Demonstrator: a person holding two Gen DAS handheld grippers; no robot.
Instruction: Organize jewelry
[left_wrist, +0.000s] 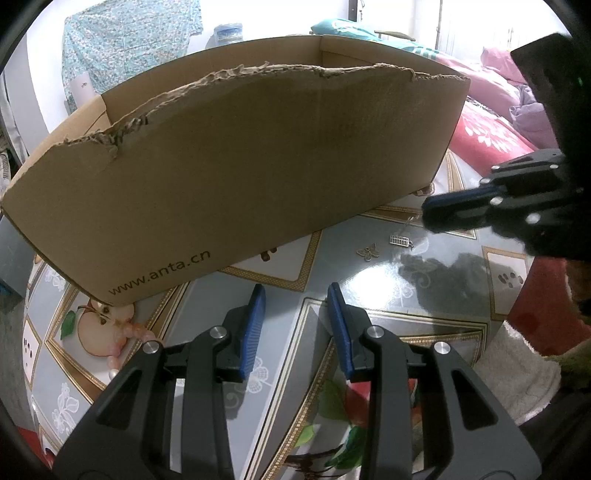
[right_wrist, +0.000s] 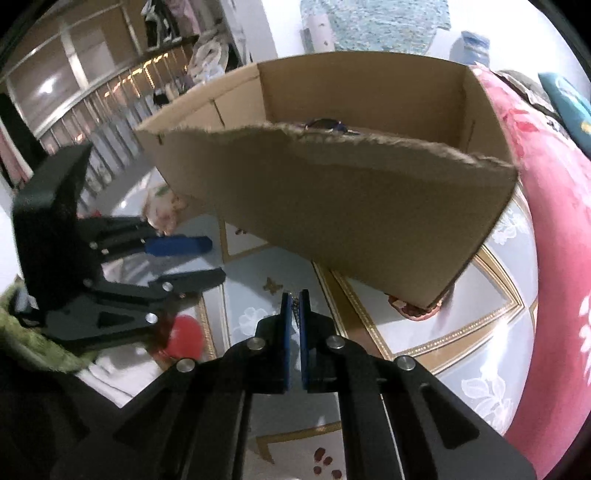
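A torn-edged cardboard box (left_wrist: 240, 166) (right_wrist: 351, 206) stands on the table, with some dark jewelry (right_wrist: 328, 125) visible inside over the wall. A small silver pendant (left_wrist: 400, 240) (right_wrist: 295, 305) sits at the tips of my right gripper (right_wrist: 294, 299) (left_wrist: 426, 216), whose blue pads are shut on it just above the tabletop. A bronze butterfly charm (left_wrist: 368, 252) (right_wrist: 272, 285) lies loose beside it. My left gripper (left_wrist: 296, 288) (right_wrist: 216, 258) hovers open near the box's front wall, with nothing between its fingers. A pink bead bracelet (left_wrist: 125, 332) lies by the box's left corner.
The round table (left_wrist: 406, 295) (right_wrist: 424, 332) has a glossy fruit-print top. A bed with red and pink quilts (left_wrist: 487, 136) (right_wrist: 561, 258) runs along its right side. A small brownish thing (right_wrist: 413, 308) pokes out under the box's right corner. A green sleeve (right_wrist: 37, 343) is at lower left.
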